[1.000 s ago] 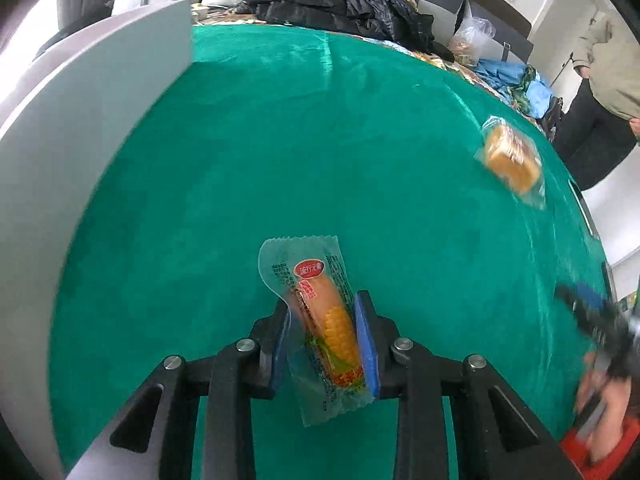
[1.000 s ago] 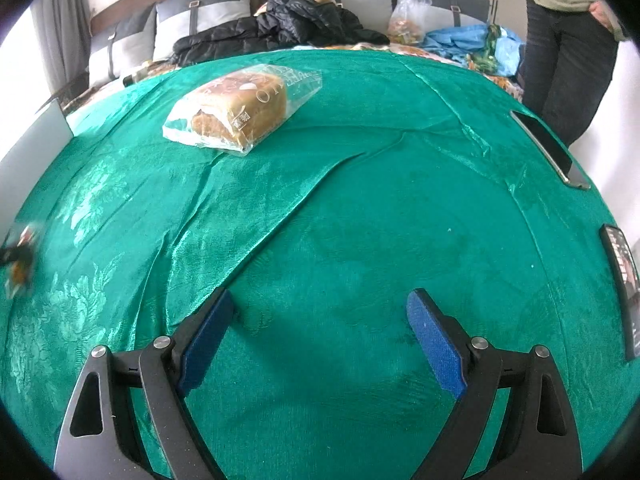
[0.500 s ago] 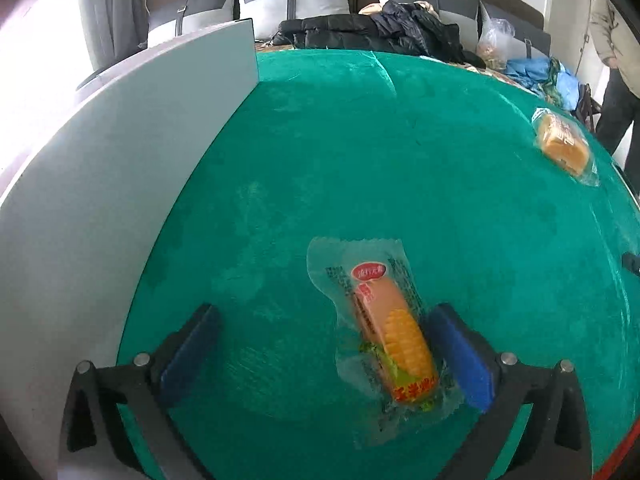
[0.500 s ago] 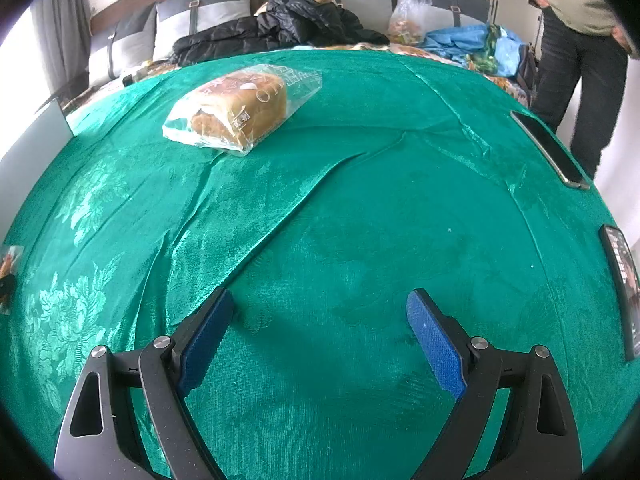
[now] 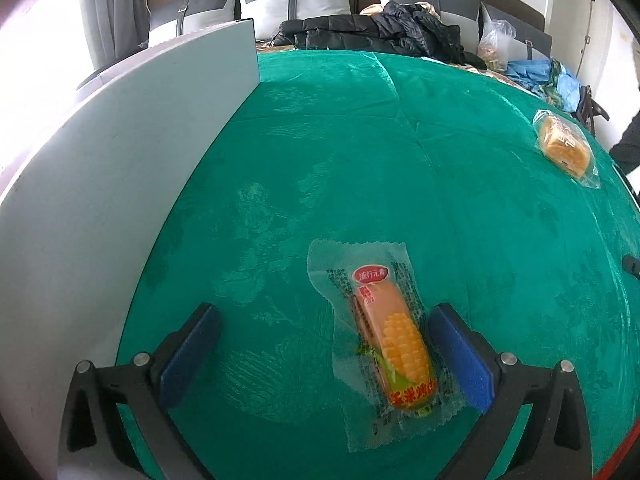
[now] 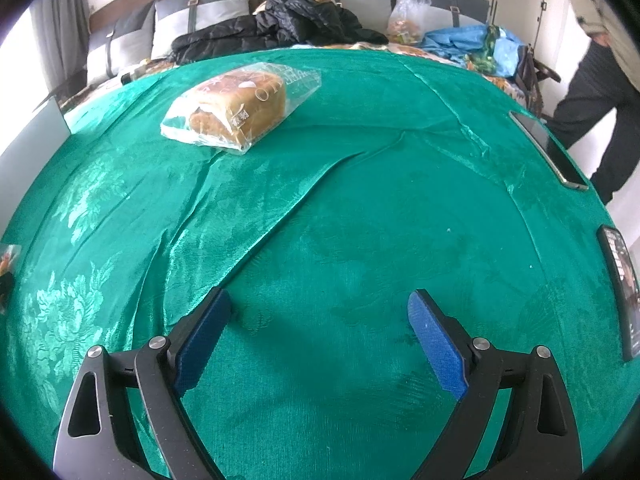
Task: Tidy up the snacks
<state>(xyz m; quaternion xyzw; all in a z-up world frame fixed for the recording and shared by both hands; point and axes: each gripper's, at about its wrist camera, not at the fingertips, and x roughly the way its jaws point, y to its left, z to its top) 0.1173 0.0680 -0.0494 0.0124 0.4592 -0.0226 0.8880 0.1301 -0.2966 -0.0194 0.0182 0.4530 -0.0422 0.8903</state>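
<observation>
Green cloth: a shiny patterned tablecloth (image 5: 460,184) covers the whole table in both views, creased in long folds in the right wrist view.
Left view only: the corn snack packet (image 5: 386,338) lies flat on the cloth near the table's near edge; a pale grey board (image 5: 120,168) stands along the table's left edge.
Right view only: a phone (image 6: 550,150) lies by the table's right edge, and a second dark screen (image 6: 620,286) sits at that edge, nearer the camera.
Left claw: the left gripper (image 5: 324,344) has its blue pads wide apart and grips nothing.
Packet and left claw: the packet lies between the pads, far over to the right one, its clear wrapper just beside or touching that pad (image 5: 460,360); I cannot tell which. It is well apart from the left pad.
Right claw: the right gripper (image 6: 320,332) is spread wide over bare cloth, nothing between its pads.
Bread: the bagged loaf (image 6: 236,110) lies toward the table's far edge, left of centre, well apart from the right gripper. In the left wrist view it shows small, near the table's far right edge.
Hard to make out: a wrapped item at the far left rim of the right wrist view is cut off and blurred.
Background: a black jacket (image 6: 272,26) and blue bags (image 6: 472,46) lie on the seating beyond the table; a standing person (image 6: 596,76) is cut off at the right.
</observation>
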